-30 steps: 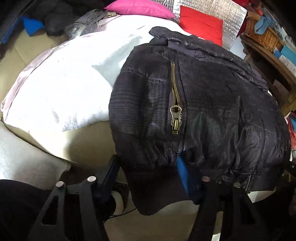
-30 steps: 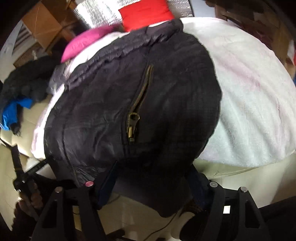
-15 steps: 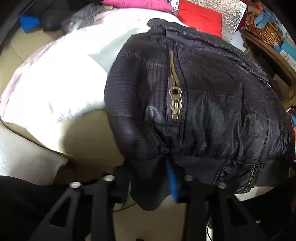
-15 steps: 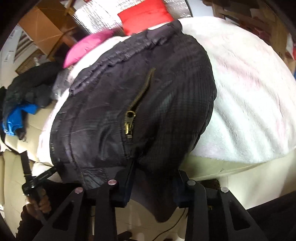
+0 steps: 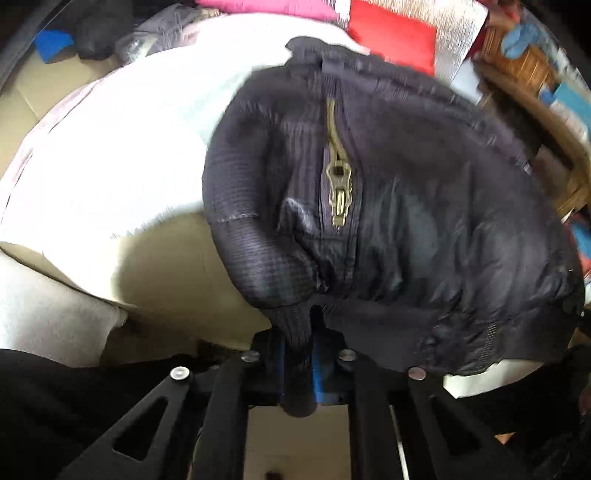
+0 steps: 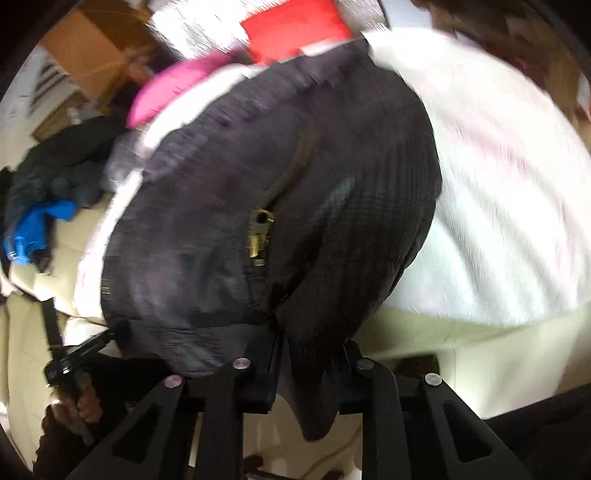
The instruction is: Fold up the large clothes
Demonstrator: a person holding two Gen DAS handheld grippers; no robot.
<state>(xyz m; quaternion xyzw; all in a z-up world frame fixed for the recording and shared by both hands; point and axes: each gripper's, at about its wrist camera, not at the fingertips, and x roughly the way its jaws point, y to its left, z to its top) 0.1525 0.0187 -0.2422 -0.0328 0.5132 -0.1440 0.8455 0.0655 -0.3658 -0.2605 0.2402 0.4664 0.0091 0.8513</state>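
Note:
A black quilted jacket (image 5: 424, 206) with a brass zipper (image 5: 338, 195) lies on a white fleece blanket (image 5: 110, 166) over a bed. My left gripper (image 5: 297, 365) is shut on the jacket's ribbed hem at the near edge. In the right wrist view the same jacket (image 6: 280, 192) fills the middle, and my right gripper (image 6: 306, 369) is shut on another part of the hem. The left gripper (image 6: 85, 350) and the hand holding it show at lower left there. Both views are blurred.
A pink pillow (image 6: 177, 85) and a red pillow (image 5: 391, 33) lie at the bed's far end. Dark and blue clothes (image 6: 40, 206) are piled on the left. A wicker basket (image 5: 517, 59) stands on a wooden shelf at right.
Both grippers have closed from open onto the jacket's near hem. The hem is bunched and pulled toward the cameras, and the jacket has drawn nearer.

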